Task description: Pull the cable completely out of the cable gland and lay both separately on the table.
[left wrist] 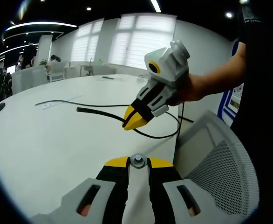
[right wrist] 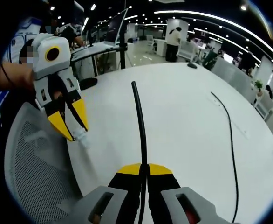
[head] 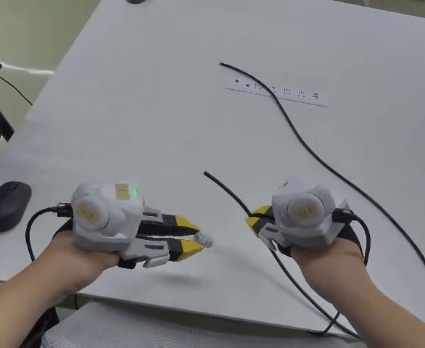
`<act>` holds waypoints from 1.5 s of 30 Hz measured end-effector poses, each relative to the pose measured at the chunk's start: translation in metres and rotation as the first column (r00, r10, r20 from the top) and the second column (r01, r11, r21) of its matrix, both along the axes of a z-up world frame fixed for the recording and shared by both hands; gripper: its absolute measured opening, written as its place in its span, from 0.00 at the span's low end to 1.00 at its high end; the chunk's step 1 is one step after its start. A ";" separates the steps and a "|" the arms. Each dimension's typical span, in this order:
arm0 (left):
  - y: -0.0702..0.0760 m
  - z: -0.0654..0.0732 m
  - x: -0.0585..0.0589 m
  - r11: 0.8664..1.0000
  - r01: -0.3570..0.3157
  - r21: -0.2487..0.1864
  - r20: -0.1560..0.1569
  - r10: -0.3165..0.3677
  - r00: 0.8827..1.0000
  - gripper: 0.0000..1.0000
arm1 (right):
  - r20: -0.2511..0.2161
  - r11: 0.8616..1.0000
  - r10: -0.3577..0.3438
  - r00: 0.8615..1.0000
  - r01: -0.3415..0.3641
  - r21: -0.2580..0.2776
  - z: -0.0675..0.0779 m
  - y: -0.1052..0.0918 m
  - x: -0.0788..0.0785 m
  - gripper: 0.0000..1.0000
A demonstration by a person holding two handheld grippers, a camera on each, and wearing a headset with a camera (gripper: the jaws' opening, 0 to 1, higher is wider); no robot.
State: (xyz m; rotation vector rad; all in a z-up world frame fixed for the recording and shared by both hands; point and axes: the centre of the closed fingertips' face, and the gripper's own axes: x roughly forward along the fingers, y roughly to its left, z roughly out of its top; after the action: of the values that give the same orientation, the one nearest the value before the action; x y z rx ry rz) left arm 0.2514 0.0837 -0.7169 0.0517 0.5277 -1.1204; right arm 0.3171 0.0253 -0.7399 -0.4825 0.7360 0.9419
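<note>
My left claw (left wrist: 137, 162) is pinching the gland (left wrist: 137, 161) (small, grey); my right claw (right wrist: 141, 169) is clamping the cable (right wrist: 139, 121), its bare end pointing forward.

White table (head: 162, 109), mouse (head: 6, 205), power strip (head: 278, 92), black cable (head: 321, 163)

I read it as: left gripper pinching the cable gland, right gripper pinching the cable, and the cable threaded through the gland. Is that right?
Not quite. The cable is out of the cable gland: the head view shows its free end bare, apart from the gland. The rest stands: the left gripper pinches the gland and the right gripper pinches the cable.
</note>
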 end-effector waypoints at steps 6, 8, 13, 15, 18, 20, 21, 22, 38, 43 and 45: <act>0.011 -0.016 -0.001 1.000 -0.011 0.009 -0.020 0.011 1.000 0.15 | 0.001 0.999 0.045 0.999 -0.045 -0.026 -0.011 0.014 0.003 0.00; 0.013 -0.021 -0.001 1.000 -0.015 0.004 -0.028 0.015 0.999 0.15 | 0.000 0.997 0.064 0.998 -0.064 -0.032 -0.015 0.018 0.003 0.00; 0.021 -0.040 -0.006 0.999 -0.018 0.029 -0.054 0.019 0.998 0.15 | -0.002 0.990 0.121 0.993 -0.121 -0.068 -0.028 0.029 0.002 0.00; 0.023 -0.044 -0.007 0.999 -0.020 0.033 -0.061 0.022 0.998 0.15 | -0.007 0.987 0.138 0.990 -0.138 -0.076 -0.032 0.034 0.001 0.00; 0.025 -0.051 -0.008 0.999 -0.025 0.037 -0.069 0.028 0.997 0.15 | -0.015 0.983 0.162 0.987 -0.162 -0.088 -0.038 0.039 -0.002 0.00; 0.026 -0.056 -0.009 0.999 -0.024 0.037 -0.077 0.027 0.997 0.15 | -0.023 0.977 0.184 0.983 -0.186 -0.108 -0.045 0.041 -0.004 0.00; 0.026 -0.057 -0.009 0.999 -0.024 0.038 -0.080 0.027 0.996 0.15 | -0.023 0.973 0.199 0.980 -0.200 -0.119 -0.049 0.042 -0.005 0.00; 0.027 -0.060 -0.009 0.999 -0.024 0.039 -0.085 0.027 0.996 0.15 | -0.025 0.970 0.205 0.978 -0.207 -0.124 -0.051 0.043 -0.006 0.00; 0.037 -0.087 -0.012 0.998 -0.025 0.054 -0.122 0.031 0.992 0.15 | -0.065 0.935 0.289 0.955 -0.296 -0.194 -0.077 0.060 -0.015 0.00; 0.040 -0.091 -0.011 0.998 -0.034 0.053 -0.130 0.040 0.991 0.15 | -0.079 0.931 0.294 0.953 -0.304 -0.204 -0.083 0.062 -0.017 0.00; 0.041 -0.092 -0.012 0.998 -0.033 0.053 -0.132 0.039 0.990 0.15 | -0.079 0.929 0.296 0.952 -0.306 -0.206 -0.084 0.062 -0.018 0.00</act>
State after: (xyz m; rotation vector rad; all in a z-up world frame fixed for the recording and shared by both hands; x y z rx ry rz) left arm 0.2396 0.1242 -0.8088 0.0118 0.6738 -1.0799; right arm 0.2993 0.0876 -0.8240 -0.7842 0.8258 1.1686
